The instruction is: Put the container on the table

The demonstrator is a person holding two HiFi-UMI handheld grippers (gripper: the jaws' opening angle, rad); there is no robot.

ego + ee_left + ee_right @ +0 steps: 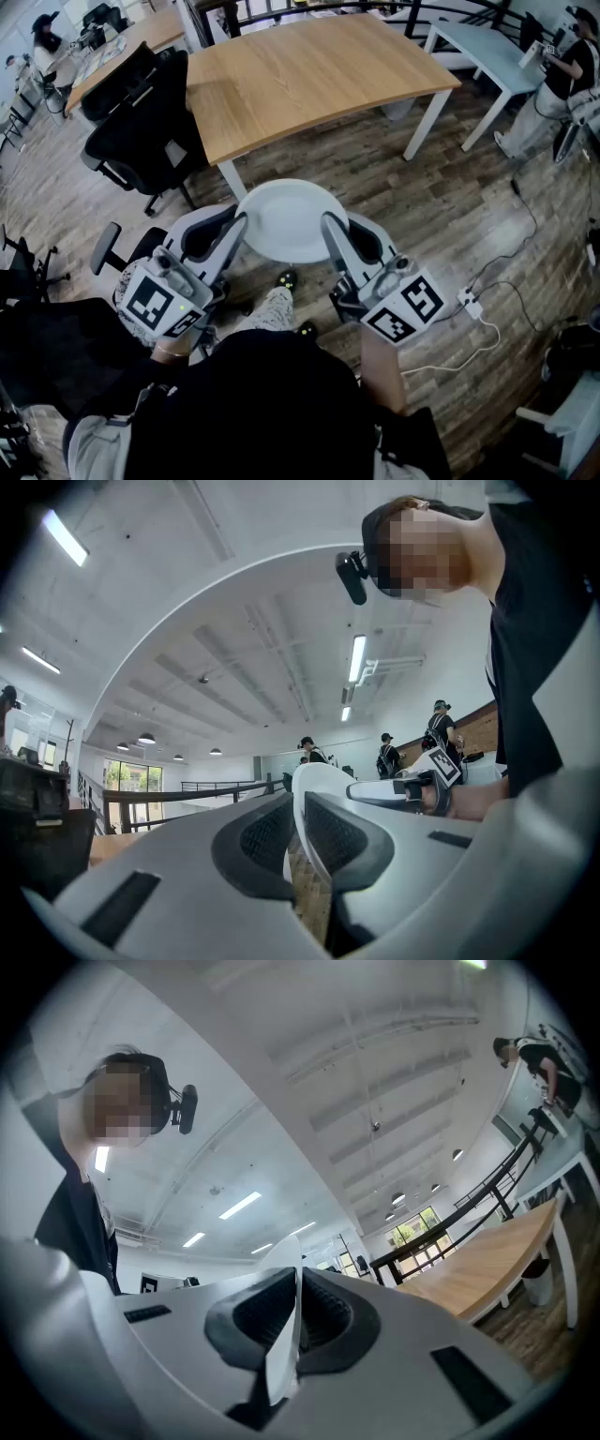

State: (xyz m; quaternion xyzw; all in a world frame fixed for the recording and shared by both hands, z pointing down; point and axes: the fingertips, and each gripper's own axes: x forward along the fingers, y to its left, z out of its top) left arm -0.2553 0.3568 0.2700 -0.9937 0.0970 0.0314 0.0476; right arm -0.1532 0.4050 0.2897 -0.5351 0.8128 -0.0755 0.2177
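A white round container (pixel 287 219) hangs in the air in front of me, above the wooden floor and just short of the wooden table (pixel 309 75). My left gripper (pixel 239 225) is shut on its left rim and my right gripper (pixel 331 225) is shut on its right rim. In the left gripper view the thin white rim of the container (pixel 314 785) runs edge-on between the dark pads of the left gripper (pixel 298 841). In the right gripper view the container's rim (pixel 283 1344) is pinched the same way in the right gripper (pixel 295 1312).
Black office chairs (pixel 141 122) stand left of the table. A white table (pixel 492 61) stands at the far right, with a person (pixel 553 84) beside it. A white cable and power strip (pixel 469 305) lie on the floor to my right.
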